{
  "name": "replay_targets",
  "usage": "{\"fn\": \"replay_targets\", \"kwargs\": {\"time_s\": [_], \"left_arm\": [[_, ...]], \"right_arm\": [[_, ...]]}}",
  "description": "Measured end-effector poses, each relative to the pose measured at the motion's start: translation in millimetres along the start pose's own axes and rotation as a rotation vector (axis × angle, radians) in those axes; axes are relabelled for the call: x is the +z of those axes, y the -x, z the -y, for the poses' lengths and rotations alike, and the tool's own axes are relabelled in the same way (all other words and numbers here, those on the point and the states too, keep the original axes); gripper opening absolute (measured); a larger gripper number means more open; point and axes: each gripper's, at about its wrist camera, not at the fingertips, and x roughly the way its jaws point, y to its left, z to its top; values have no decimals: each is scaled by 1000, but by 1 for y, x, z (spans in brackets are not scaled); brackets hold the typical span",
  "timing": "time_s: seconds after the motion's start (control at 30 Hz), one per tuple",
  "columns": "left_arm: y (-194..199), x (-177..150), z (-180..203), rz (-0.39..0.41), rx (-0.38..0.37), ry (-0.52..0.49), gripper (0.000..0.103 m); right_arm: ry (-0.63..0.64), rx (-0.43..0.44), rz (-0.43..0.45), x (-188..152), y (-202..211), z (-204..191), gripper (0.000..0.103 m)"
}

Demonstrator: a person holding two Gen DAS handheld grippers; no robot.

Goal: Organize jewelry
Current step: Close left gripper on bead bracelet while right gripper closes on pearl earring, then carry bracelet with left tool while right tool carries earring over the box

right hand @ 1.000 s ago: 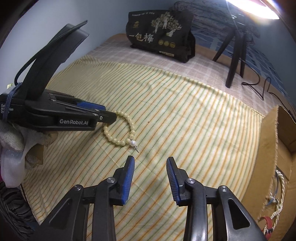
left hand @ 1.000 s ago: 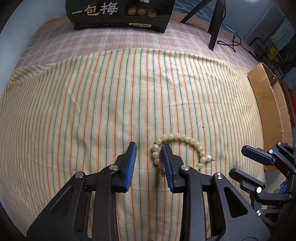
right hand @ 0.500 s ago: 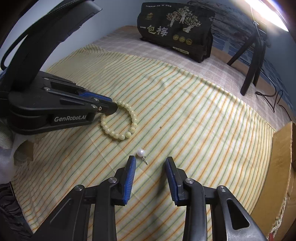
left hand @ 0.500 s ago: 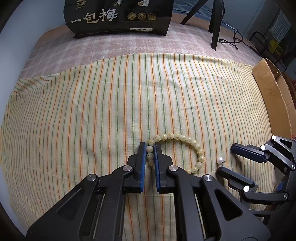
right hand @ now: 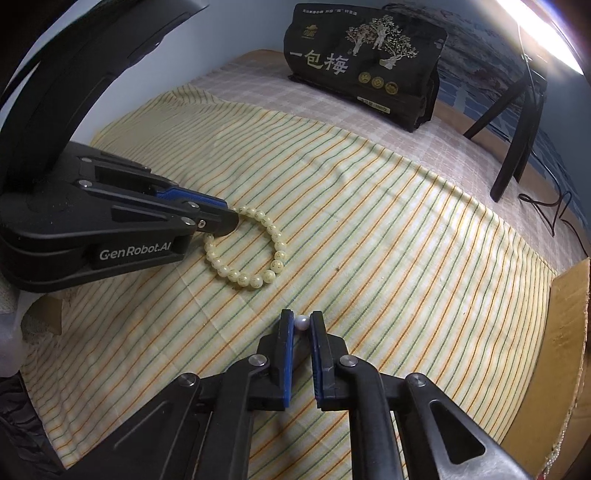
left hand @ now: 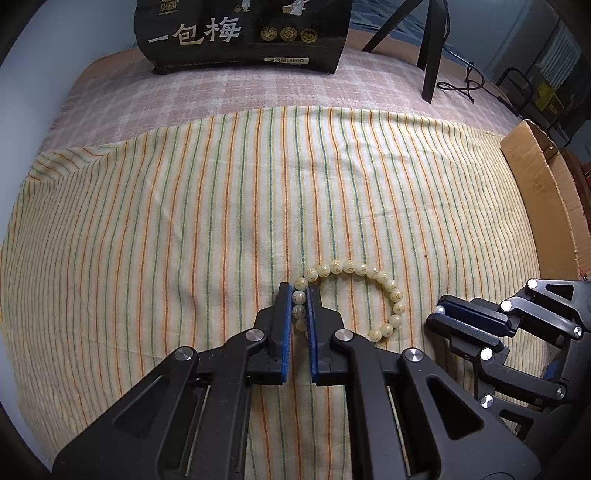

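A cream bead bracelet (left hand: 373, 275) lies on the striped cloth (left hand: 184, 229). My left gripper (left hand: 299, 295) is shut on its left side, with beads pinched between the blue pads. The bracelet also shows in the right wrist view (right hand: 258, 254), held by the left gripper (right hand: 229, 218). My right gripper (right hand: 302, 321) is shut on a small white pearl earring (right hand: 302, 323) at its fingertips, low over the cloth. In the left wrist view the right gripper (left hand: 439, 314) sits to the right of the bracelet, the pearl (left hand: 440, 309) just visible at its tip.
A black snack bag (left hand: 243, 33) stands at the back on a pink checked cloth (left hand: 221, 92). A cardboard box (left hand: 546, 199) lies at the right edge. Black tripod legs (left hand: 430, 48) and a cable stand at the back right.
My left gripper has stayed shut on the bracelet. My right gripper has moved forward to the pearl earring and closed on it.
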Motion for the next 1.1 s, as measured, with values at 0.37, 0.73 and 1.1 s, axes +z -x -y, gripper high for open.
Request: {"fn": "replay_targets", "kwargs": {"time_s": [0.37, 0.73, 1.1], "left_arm": [[31, -3, -12, 49, -19, 49, 6], [73, -4, 13, 123, -78, 44, 6], [103, -10, 65, 182, -158, 10, 6]], "right_arm": [[-54, 5, 44, -4, 28, 9, 6], [-102, -20, 92, -20, 69, 24, 6], [-183, -60, 161, -46, 121, 57, 6]]}}
